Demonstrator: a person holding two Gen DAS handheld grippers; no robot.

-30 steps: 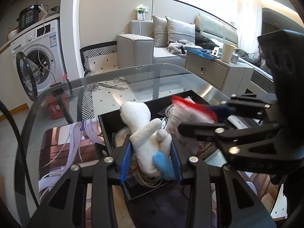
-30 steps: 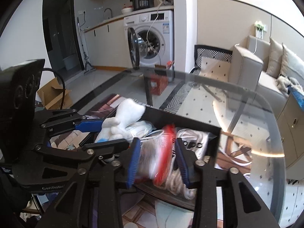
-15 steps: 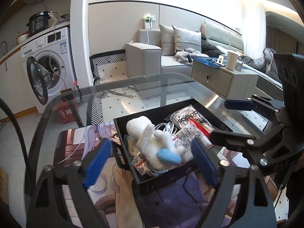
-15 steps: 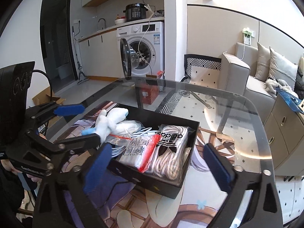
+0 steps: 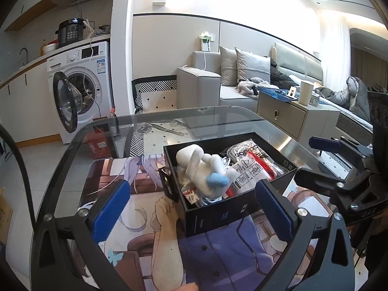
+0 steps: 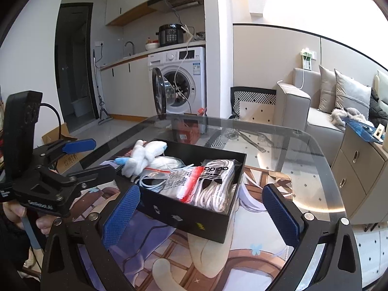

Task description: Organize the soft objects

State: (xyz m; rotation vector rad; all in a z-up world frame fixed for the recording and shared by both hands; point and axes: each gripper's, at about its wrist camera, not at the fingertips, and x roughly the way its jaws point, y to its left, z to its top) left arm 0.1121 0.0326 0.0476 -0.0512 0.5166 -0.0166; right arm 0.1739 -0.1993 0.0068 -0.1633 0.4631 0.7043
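Observation:
A black box [image 5: 218,214] [image 6: 194,218] stands on the printed mat. In it lie a white plush toy [image 5: 201,167] [image 6: 145,156] with a blue tip, a bag with a red strip [image 5: 252,172] [image 6: 181,181], a bag of white rope [image 6: 215,184] and a pale cable [image 6: 150,181]. My left gripper [image 5: 194,208] is open and empty, held back from the box's near side. My right gripper [image 6: 201,213] is open and empty, also back from the box. Each gripper shows at the edge of the other's view.
The glass table [image 5: 218,118] carries a printed anime mat [image 5: 145,230]. Beyond it stand a washing machine [image 5: 80,84] with its door open, a grey sofa [image 5: 242,80] and a low cabinet [image 5: 295,116]. A cardboard box [image 6: 60,135] sits on the floor.
A second ago my left gripper held the plush toy and my right held the red-strip bag over the box. Both let go, opened wide and drew back; the items lie in the box.

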